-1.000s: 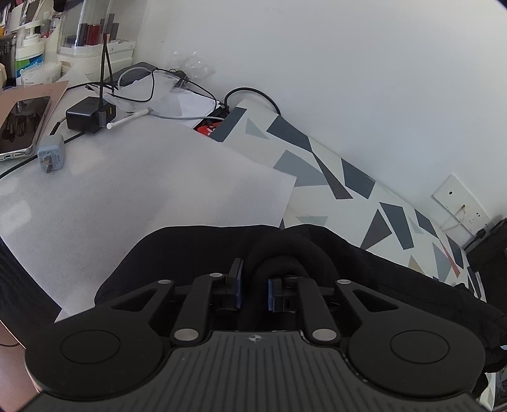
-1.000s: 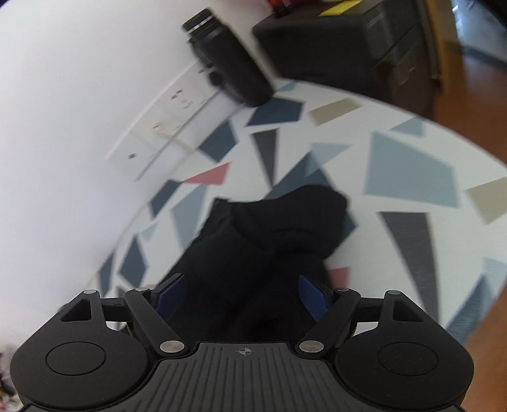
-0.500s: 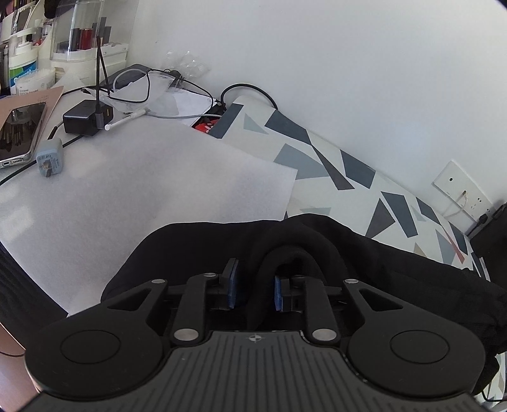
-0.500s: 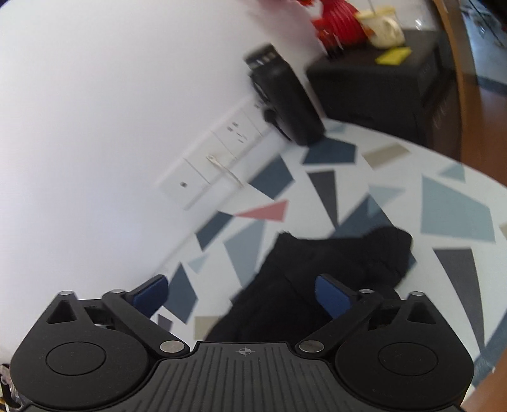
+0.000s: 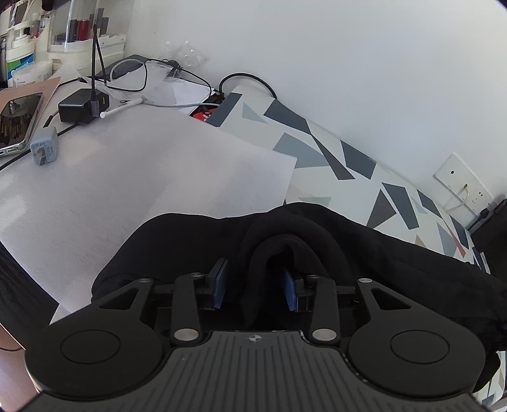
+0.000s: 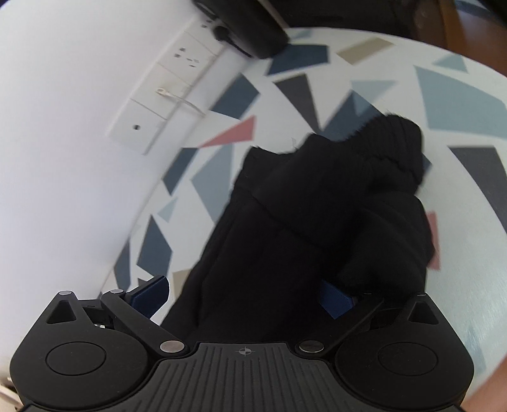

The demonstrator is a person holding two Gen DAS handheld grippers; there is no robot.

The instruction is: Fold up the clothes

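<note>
A black garment (image 5: 396,253) lies bunched on the triangle-patterned tablecloth (image 5: 317,142). In the left wrist view a thick rolled fold of it rises between the blue pads of my left gripper (image 5: 255,286). The jaws are opening; the left pad stands clear of the cloth. In the right wrist view the same black garment (image 6: 317,206) stretches away towards its ribbed end. My right gripper (image 6: 244,299) is wide open low over it, with the fabric lying between the jaws and lapping over the right pad (image 6: 336,301).
A white foam sheet (image 5: 142,190) covers the table's left part. Beyond it sit a black charger (image 5: 79,106), a grey plug (image 5: 44,149), a phone (image 5: 16,120) and cables. A wall socket (image 6: 164,95) and a dark container (image 6: 250,28) are by the white wall.
The left pads have spread apart off the garment's fold. The right gripper's jaws widened, and it moved down and in over the garment, which now fills the gap between them.
</note>
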